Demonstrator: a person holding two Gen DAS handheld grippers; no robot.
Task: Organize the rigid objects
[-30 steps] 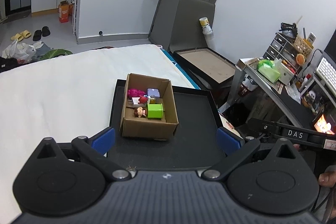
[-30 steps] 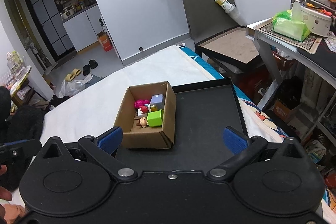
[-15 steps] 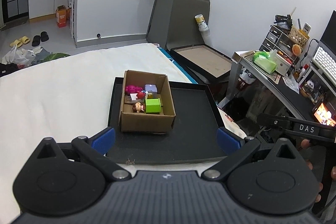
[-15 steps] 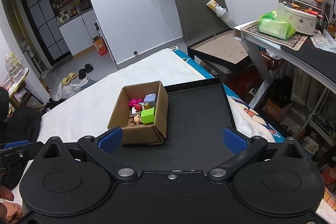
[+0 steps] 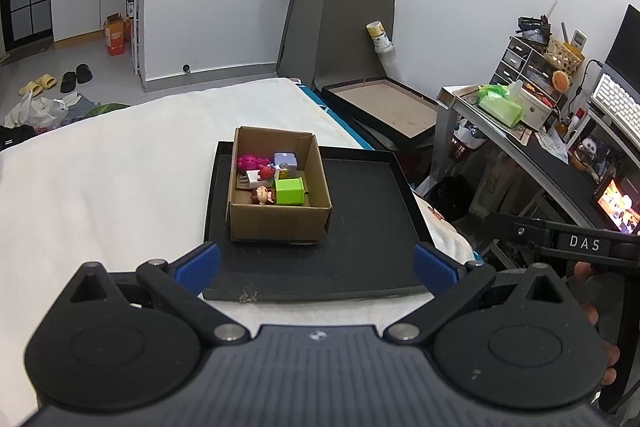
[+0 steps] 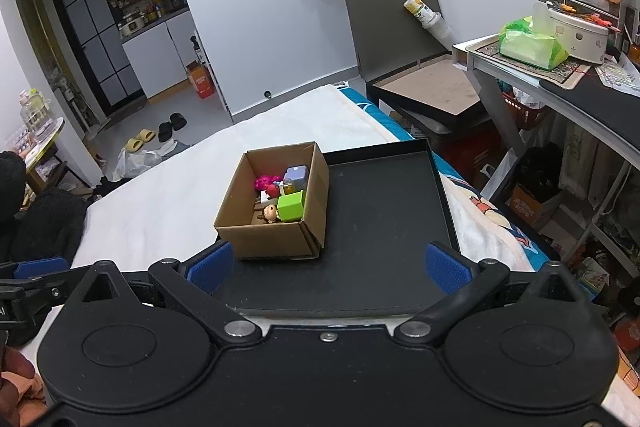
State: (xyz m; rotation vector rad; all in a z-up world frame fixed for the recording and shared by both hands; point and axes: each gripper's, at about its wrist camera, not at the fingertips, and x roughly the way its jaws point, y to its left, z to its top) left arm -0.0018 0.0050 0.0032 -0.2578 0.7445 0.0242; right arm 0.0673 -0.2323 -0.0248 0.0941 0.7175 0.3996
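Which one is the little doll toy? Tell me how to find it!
Find the black tray on the white bed, then the cardboard box on it. The doll lies by the box's near wall, beside the green cube; it alone has a round face and brown hair.

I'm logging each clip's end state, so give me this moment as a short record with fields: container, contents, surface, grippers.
container: cardboard box, open top, upright
contents: green cube, lilac cube, pink toy, small doll figure, white plug
surface: black tray on a white bed; box on the tray's left part
left hand-held gripper: open, holding nothing
right hand-held gripper: open, holding nothing
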